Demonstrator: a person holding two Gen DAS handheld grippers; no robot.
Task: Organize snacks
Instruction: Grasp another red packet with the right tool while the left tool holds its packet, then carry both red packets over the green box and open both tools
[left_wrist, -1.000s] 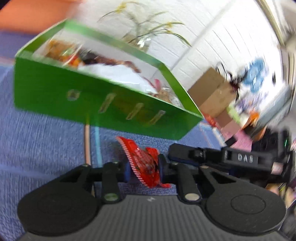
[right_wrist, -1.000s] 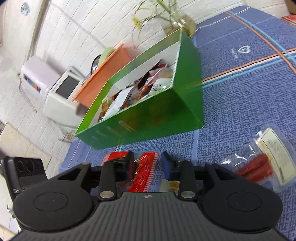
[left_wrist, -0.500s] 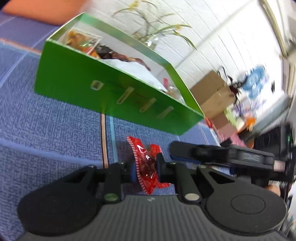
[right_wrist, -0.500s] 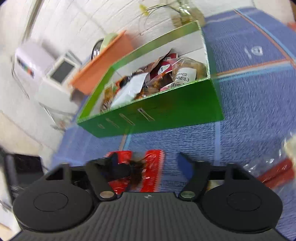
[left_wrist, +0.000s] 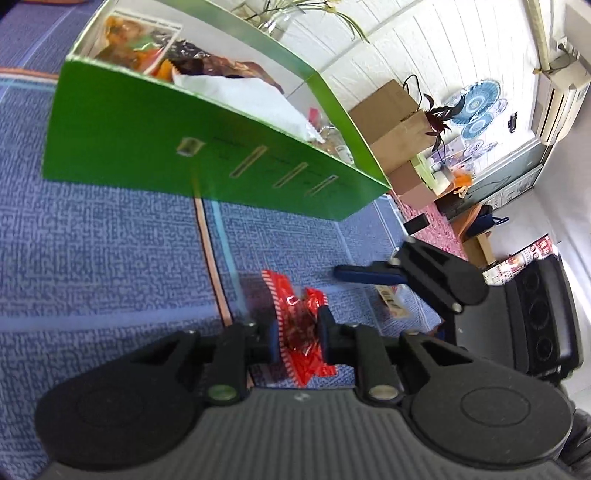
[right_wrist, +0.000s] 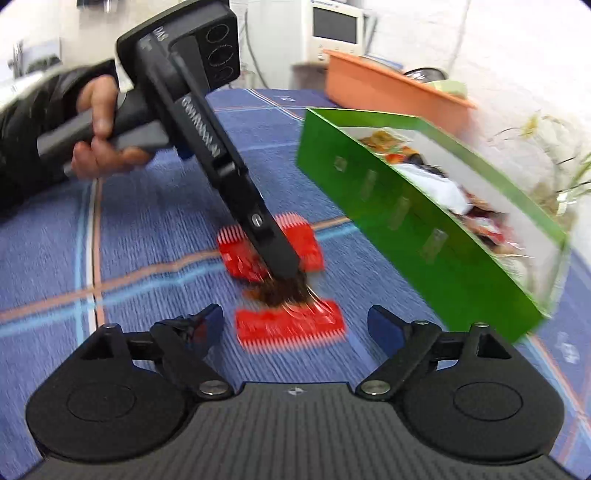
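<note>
Left gripper (left_wrist: 297, 334), held in person's hand (right_wrist: 98, 136): jaws pinching red snack packet (left_wrist: 301, 341), easing open slightly, packet low over blue tablecloth (left_wrist: 110, 266). Right gripper (right_wrist: 295, 326): jaws spreading wide, nothing gripped, packet's near end lying between them. Green box (right_wrist: 424, 229) of snacks further right, beyond packet.

1. Bare blue tablecloth (right_wrist: 147, 229) lies open from 8 to 11 o'clock in my right view.
2. Green snack box (right_wrist: 424, 236) walls off 1 to 3 o'clock.
3. My left gripper (right_wrist: 280, 273) crosses at 12, clamped on the red candy packet (right_wrist: 291, 321) between my widening right fingers (right_wrist: 384, 328).
4. A hand (right_wrist: 99, 136) blocks 10.
</note>
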